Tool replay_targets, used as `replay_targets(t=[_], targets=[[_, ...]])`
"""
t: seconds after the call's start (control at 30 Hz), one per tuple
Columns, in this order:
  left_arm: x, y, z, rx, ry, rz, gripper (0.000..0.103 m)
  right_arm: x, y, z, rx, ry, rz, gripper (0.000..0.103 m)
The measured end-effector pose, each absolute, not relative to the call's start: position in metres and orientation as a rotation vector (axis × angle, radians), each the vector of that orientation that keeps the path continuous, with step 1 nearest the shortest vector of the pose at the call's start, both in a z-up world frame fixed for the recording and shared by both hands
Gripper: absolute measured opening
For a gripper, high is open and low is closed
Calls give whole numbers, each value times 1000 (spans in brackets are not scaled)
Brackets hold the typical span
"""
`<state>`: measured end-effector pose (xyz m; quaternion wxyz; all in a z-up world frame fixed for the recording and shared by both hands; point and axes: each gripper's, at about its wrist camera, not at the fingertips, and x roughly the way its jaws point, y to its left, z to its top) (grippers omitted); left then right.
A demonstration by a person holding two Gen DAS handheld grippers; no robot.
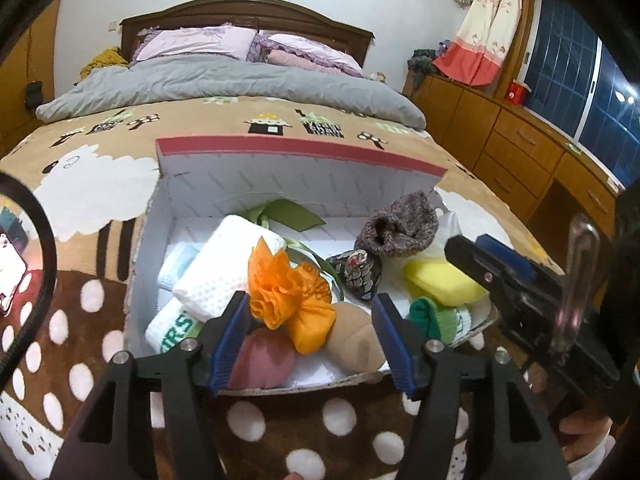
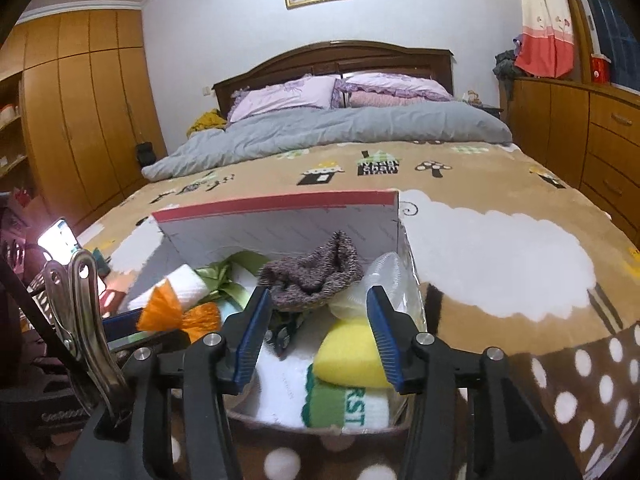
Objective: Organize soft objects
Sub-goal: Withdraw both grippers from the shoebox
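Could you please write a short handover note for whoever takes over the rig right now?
Left claw: open, nothing held, above the box's near edge.
Right claw: open, nothing held, over the box's right end.
The white box on the bed holds the orange cloth, yellow sponge, grey knit sock, white towel and the rest.
Done: soft items appear boxed.
Left: perhaps closing the lid.

Bed (image 2: 480, 184) under patterned blanket (image 1: 92, 304), open cardboard box (image 1: 280, 168), grey duvet (image 1: 224, 84), pillows (image 1: 200, 42)
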<state>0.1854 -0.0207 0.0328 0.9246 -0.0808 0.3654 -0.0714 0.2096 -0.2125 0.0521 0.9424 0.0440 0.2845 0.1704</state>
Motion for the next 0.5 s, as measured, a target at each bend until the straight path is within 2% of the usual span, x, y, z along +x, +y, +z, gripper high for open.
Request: replay_targets(t=[0.3, 0.4, 0.5], targets=[[163, -18, 42, -160, 744, -104, 67, 175, -215, 61, 105, 566, 359, 53], [154, -16, 42, -150, 749, -82, 67, 163, -216, 59, 106, 571, 357, 59], [142, -14, 40, -160, 743, -63, 67, 150, -214, 55, 103, 583, 363, 60]])
